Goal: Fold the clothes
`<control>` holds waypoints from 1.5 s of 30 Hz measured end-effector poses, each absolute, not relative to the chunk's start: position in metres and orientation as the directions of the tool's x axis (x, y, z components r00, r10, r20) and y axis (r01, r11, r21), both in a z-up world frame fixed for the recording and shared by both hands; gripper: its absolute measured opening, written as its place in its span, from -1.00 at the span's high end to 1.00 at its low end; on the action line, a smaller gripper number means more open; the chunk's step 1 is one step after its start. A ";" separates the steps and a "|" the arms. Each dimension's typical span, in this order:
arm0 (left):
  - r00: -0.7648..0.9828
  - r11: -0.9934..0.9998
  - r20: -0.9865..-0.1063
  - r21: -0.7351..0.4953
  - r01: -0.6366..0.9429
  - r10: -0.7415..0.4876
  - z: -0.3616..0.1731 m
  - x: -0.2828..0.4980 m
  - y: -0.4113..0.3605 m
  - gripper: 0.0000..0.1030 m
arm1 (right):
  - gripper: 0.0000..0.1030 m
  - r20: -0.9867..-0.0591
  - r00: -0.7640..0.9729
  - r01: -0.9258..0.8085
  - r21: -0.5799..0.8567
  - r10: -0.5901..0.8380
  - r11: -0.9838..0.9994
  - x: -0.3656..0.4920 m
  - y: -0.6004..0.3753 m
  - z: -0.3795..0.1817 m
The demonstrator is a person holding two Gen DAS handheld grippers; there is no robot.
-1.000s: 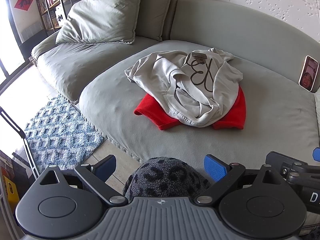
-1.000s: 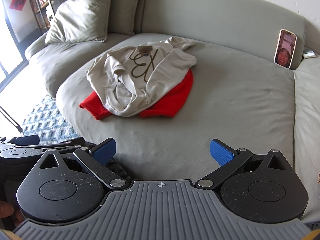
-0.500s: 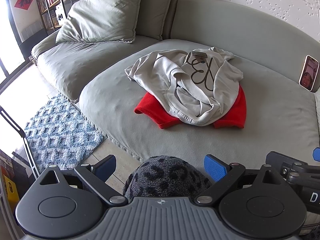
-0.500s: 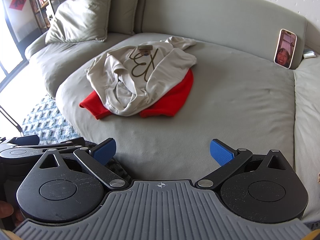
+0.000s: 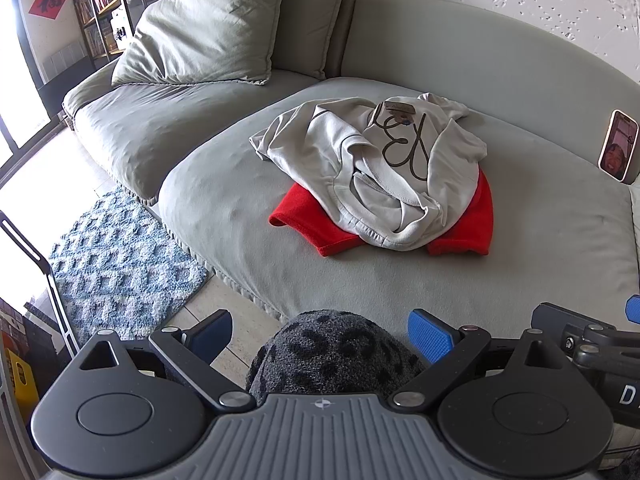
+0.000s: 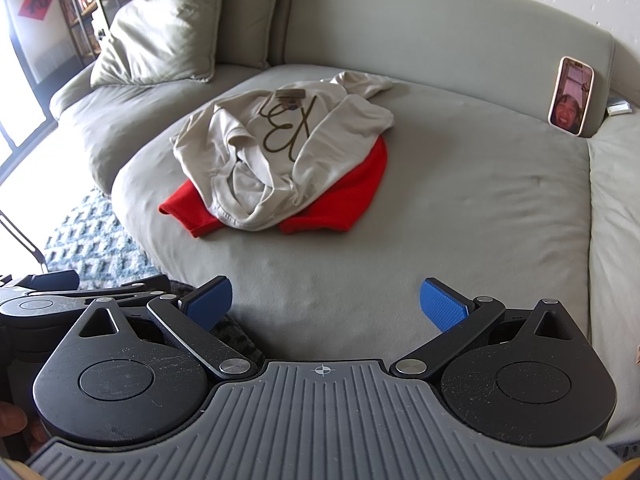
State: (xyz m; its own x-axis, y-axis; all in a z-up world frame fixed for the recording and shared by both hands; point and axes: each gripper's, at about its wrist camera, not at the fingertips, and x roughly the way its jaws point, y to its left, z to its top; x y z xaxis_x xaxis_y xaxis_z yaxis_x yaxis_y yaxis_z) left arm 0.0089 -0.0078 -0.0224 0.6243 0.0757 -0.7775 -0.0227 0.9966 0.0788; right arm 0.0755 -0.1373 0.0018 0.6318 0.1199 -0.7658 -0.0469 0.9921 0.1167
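Left wrist view: left gripper (image 5: pixel 320 330) hung with jaws spread wide, pinching nothing, well short of the clothes. Landmark was the beige sweatshirt (image 5: pixel 384 172), crumpled in a heap mid-seat on the grey sofa (image 5: pixel 240 200); a red garment (image 5: pixel 316 228) lay flat beneath it, showing at the near and right edges. A small brown tag (image 5: pixel 396 109) sat on the sweatshirt's far side; a phone (image 5: pixel 618 145) leaned on the backrest well to its right. Sweatshirt looked thick, soft jersey with ribbed hem and a dark looped print; the red piece looked fleecy. A dark spotted plush lump (image 5: pixel 336 350) sat between the jaws' line and the sofa edge, well nearer than the heap; what it was I could not tell. Likely risks: a pinch through the bunched layers could catch both garments and drag the red one along; the soft cushion gives, so a low pinch could grab upholstery. Right wrist view: right gripper (image 6: pixel 326 304) likewise spread and empty, near of the sweatshirt (image 6: pixel 288 148), red garment (image 6: pixel 340 200) under it. Loose sleeve at the far side could trail and undo a fold; the phone (image 6: pixel 571 96) stood well right and might tip if the cushion were jolted.
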 end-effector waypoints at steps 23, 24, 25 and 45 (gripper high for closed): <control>0.628 0.996 -0.775 0.084 -0.018 0.077 -0.021 0.012 -0.011 -0.83 | -0.99 -0.765 0.634 -0.041 0.119 0.117 0.992 0.076 -0.138 0.003; 0.628 0.996 -0.775 0.084 -0.018 0.077 -0.021 0.012 -0.011 -0.83 | -0.99 -0.765 0.634 -0.040 0.119 0.117 0.992 0.076 -0.138 0.003; 0.628 0.996 -0.775 0.084 -0.018 0.077 -0.020 0.012 -0.011 -0.83 | -0.99 -0.765 0.634 -0.040 0.119 0.117 0.992 0.076 -0.138 0.003; 0.623 0.996 -0.778 0.083 -0.020 0.077 -0.021 0.012 -0.011 -0.83 | -0.99 -0.764 0.634 -0.040 0.117 0.116 0.992 0.076 -0.139 0.004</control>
